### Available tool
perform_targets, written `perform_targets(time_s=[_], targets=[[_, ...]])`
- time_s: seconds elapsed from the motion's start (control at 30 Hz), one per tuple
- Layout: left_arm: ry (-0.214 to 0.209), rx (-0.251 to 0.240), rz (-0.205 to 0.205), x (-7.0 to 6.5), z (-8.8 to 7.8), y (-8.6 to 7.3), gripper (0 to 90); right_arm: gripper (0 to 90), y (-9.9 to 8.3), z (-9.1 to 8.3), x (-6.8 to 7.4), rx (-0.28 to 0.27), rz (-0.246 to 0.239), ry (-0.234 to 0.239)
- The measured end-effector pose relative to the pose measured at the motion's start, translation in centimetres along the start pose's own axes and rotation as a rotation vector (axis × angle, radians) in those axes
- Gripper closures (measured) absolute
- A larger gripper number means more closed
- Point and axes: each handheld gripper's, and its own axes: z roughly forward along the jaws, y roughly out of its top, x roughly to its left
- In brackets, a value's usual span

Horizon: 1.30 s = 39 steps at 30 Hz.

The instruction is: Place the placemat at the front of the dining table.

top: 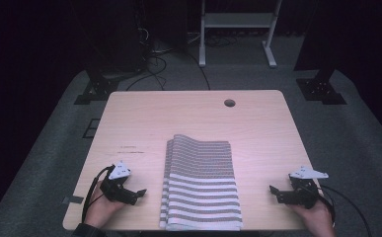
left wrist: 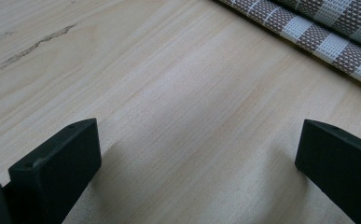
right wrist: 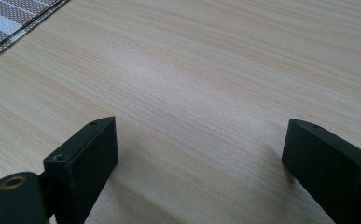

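A folded striped cloth (top: 201,185), grey-brown and white, lies flat on the middle of the near half of the wooden table (top: 257,128), its near edge at the table's front edge. Its far end rises in a slight hump, and along its left side the layers of the fold show as stacked edges.

The left gripper (top: 135,195) sits low over the table to the left of the cloth, near it but apart, held by the person's left hand (top: 99,210). Its jaws stand wide apart with bare wood between them; in the left gripper view the cloth's folded edge (left wrist: 308,32) crosses the upper right corner.

The right gripper (top: 276,192) rests to the right of the cloth, a little farther off, held by the right hand (top: 317,217), jaws likewise spread over bare wood. A corner of cloth (right wrist: 15,21) shows at the upper left of its view.

Whether either gripper touches the tabletop is hard to tell. A round hole (top: 229,102) sits near the table's far edge.
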Motion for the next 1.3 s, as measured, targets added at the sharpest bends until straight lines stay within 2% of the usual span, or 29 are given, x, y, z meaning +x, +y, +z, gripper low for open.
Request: perform_targets(time_s=[0.27, 0.93, 1.3], targets=[[0.002, 0.000, -0.002, 0.0, 0.0, 0.0, 0.0, 9.4, 0.0, 0.0, 0.0, 0.001, -0.002, 0.004], [-0.061, -0.058, -0.048, -0.8, -1.2, 1.4, 0.0, 9.4, 0.0, 0.1, 0.0, 0.000, 0.002, 0.000], [-0.080, -0.066, -0.035, -1.4, -1.4, 2.5, 0.0, 9.4, 0.0, 0.1, 0.0, 0.000, 0.002, 0.000]])
